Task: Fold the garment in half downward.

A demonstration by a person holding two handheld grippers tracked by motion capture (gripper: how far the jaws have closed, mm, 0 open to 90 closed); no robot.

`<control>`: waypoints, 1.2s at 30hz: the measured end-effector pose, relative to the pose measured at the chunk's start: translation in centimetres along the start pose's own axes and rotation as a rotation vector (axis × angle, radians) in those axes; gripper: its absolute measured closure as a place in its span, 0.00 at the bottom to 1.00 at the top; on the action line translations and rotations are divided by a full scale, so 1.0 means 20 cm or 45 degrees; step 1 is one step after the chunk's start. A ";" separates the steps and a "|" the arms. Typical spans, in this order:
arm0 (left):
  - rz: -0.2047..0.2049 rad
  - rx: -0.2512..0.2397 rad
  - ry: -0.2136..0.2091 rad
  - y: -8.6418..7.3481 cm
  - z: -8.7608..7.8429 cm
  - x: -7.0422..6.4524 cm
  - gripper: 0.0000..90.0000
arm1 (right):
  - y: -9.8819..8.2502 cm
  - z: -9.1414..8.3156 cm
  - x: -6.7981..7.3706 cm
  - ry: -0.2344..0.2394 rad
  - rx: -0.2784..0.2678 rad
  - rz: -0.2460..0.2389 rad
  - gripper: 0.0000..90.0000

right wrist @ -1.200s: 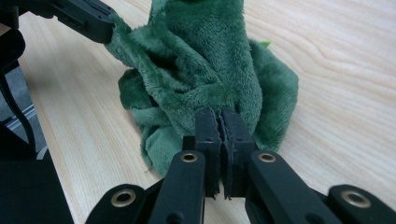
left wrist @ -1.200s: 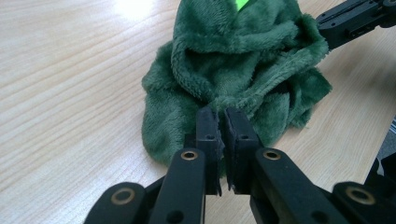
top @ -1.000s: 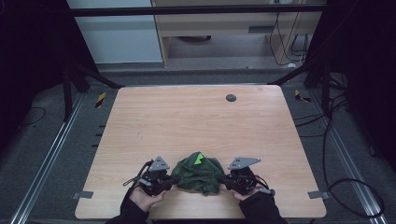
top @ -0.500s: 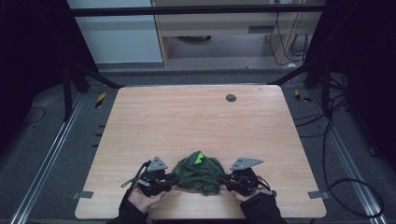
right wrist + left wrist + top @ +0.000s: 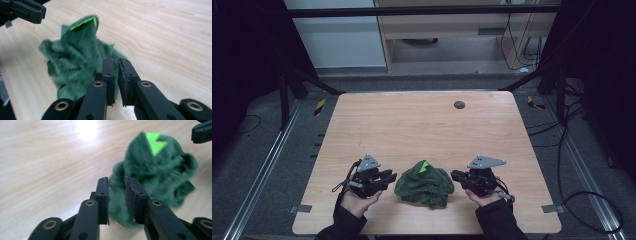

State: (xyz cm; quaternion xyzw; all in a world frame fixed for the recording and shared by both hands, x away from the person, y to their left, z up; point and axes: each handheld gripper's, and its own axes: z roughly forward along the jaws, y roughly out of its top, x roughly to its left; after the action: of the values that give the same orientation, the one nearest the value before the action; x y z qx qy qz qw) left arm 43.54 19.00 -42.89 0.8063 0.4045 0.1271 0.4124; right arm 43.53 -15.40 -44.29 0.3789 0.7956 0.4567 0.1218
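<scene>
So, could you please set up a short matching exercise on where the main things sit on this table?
Things:
1. left hand-held gripper
2. right hand-held gripper
3. green cloth
4. dark round spot

Places:
A. far side of the table
B. crumpled between the two grippers, at the near edge
C. left of the cloth, apart from it
D. right of the cloth, apart from it

Pairs: 1-C, 2-D, 3-B, 4-A

A dark green cloth (image 5: pixel 424 185) lies crumpled in a loose heap on the surface (image 5: pixel 412 130), near its front edge and about midway across. A bright green patch (image 5: pixel 425 166) shows at the top of the heap.
</scene>
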 end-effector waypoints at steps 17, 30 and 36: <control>-0.012 0.003 -0.008 0.09 0.26 0.07 1.00 | 0.11 0.22 -0.06 -0.006 0.013 0.023 1.00; 0.038 0.074 -0.122 0.06 0.33 0.03 0.99 | 0.07 0.28 0.01 0.070 0.059 0.005 1.00; 0.042 0.059 -0.152 0.06 0.30 0.01 0.99 | 0.07 0.27 0.04 0.096 0.061 -0.003 1.00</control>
State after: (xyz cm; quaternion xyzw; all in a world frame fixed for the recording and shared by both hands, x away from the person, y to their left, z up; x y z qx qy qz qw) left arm 47.48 15.44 -45.81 0.8284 0.3686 0.0761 0.4149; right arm 46.58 -11.04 -46.09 0.3634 0.8108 0.4513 0.0830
